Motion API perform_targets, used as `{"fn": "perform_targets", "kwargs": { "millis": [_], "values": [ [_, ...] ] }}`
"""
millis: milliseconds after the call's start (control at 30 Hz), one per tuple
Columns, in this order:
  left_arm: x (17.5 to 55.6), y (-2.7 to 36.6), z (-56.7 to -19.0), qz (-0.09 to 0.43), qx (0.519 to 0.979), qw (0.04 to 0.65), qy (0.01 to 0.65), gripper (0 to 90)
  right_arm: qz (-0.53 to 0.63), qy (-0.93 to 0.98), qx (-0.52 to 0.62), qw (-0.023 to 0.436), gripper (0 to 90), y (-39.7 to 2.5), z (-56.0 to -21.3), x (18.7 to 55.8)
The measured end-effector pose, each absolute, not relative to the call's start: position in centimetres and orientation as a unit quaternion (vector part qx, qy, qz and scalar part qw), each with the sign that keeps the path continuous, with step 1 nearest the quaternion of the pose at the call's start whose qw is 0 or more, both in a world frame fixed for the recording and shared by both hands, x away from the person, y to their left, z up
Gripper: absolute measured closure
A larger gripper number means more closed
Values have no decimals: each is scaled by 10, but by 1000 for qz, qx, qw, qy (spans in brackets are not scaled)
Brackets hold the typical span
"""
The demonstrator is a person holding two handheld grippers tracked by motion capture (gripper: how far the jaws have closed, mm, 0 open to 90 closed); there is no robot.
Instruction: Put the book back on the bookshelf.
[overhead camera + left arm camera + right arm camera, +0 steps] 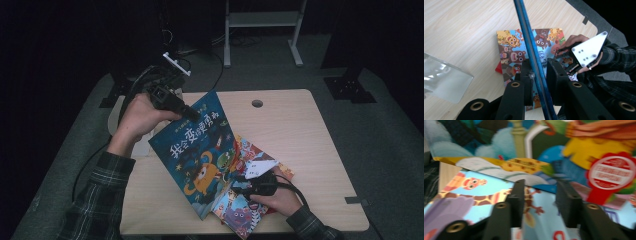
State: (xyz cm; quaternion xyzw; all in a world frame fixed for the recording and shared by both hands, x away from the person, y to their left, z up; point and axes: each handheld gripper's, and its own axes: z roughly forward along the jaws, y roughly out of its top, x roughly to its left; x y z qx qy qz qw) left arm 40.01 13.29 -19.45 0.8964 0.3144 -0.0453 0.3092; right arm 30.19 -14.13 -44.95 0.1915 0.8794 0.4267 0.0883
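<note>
the blue book (200, 155) is tipped up off the wooden table (300, 130), with its top corner at about 11 o'clock. the left gripper (539, 75) pinches its thin edge tight. under it lie more picture books (240, 210), at about 5 o'clock. the right gripper (539, 195) hangs over those books, jaws spread apart.

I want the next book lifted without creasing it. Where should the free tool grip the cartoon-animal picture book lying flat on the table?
Grip the cartoon-animal picture book at a free edge, coming in low from the person's side: it lies flat, and the raised blue picture book overlaps its left part.
</note>
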Motion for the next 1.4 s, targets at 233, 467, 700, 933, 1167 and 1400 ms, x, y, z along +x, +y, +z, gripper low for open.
{"fn": "perform_targets", "kwargs": {
  "millis": [233, 467, 700, 933, 1167, 1400],
  "values": [
    [402, 131, -189, -52, 895, 314, 314, 792, 444, 858, 230, 115, 389, -169, -445, 316],
    [399, 130, -180, -53, 898, 317, 302, 825, 449, 838, 278, 137, 362, -202, -444, 331],
    [395, 129, -175, -27, 903, 305, 301, 827, 456, 811, 326, 169, 326, -241, -441, 346],
    [391, 133, -170, -10, 903, 304, 304, 826, 450, 778, 393, 195, 276, -276, -448, 362],
    [390, 145, -165, 5, 898, 306, 315, 826, 421, 759, 445, 220, 256, -300, -461, 376],
    [386, 166, -161, 11, 889, 316, 331, 827, 388, 756, 472, 234, 239, -308, -475, 387]
  ]
}}
